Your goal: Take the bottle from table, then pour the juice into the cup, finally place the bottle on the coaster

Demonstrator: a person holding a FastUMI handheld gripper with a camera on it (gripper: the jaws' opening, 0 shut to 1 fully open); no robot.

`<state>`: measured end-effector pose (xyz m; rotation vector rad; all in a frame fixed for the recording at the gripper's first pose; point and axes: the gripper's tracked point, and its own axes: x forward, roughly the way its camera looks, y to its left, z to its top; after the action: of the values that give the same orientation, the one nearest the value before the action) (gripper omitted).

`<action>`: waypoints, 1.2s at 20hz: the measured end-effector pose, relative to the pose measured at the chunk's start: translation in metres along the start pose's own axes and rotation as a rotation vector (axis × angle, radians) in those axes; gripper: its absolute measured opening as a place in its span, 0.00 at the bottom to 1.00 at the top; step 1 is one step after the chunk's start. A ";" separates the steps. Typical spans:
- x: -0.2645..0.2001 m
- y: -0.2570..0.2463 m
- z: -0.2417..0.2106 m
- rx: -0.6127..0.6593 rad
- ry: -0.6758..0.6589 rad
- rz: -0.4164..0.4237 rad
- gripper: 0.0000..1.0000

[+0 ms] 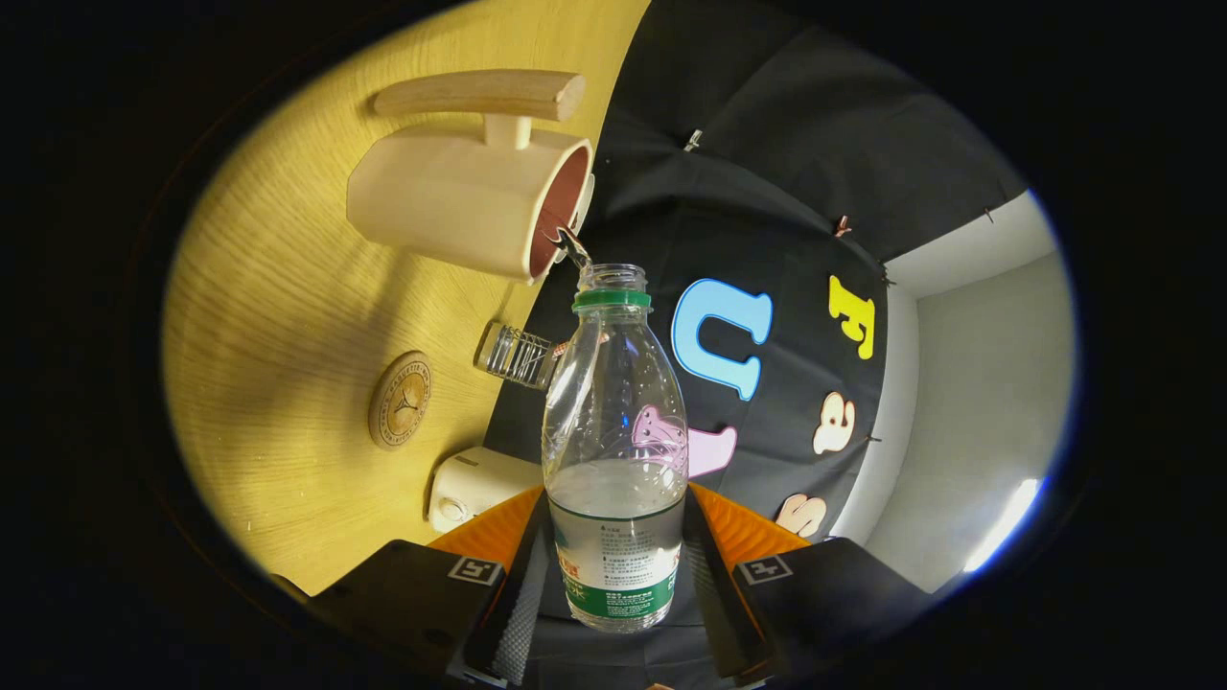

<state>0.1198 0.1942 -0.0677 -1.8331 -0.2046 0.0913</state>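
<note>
My gripper (613,585) is shut on a clear plastic bottle (615,412) with a green neck ring and a green-and-white label, its cap off. The whole view is rolled sideways, so the bottle is tipped over. Clear liquid lies in the bottle's lower part near the fingers. The bottle's open mouth sits right at the rim of a cream cup (470,201) with a wooden handle and a reddish inside. A thin stream of liquid (573,251) runs from the mouth into the cup. A round wooden coaster (400,400) lies on the wooden table (278,287), between the cup and my fingers.
A small ribbed clear glass (518,356) stands near the table's edge, beside the bottle. A white boxy device (474,484) sits on the table just ahead of one finger. The black cloth wall hangs behind the bottle, with a pale wall beyond it.
</note>
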 end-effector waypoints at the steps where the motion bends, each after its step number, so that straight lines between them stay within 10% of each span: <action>1: 0.001 -0.002 -0.001 -0.006 -0.001 -0.002 0.73; 24: 0.017 -0.050 0.012 -0.275 -0.095 -0.078 0.73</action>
<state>0.1298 0.2214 -0.0218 -2.0936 -0.3696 0.0994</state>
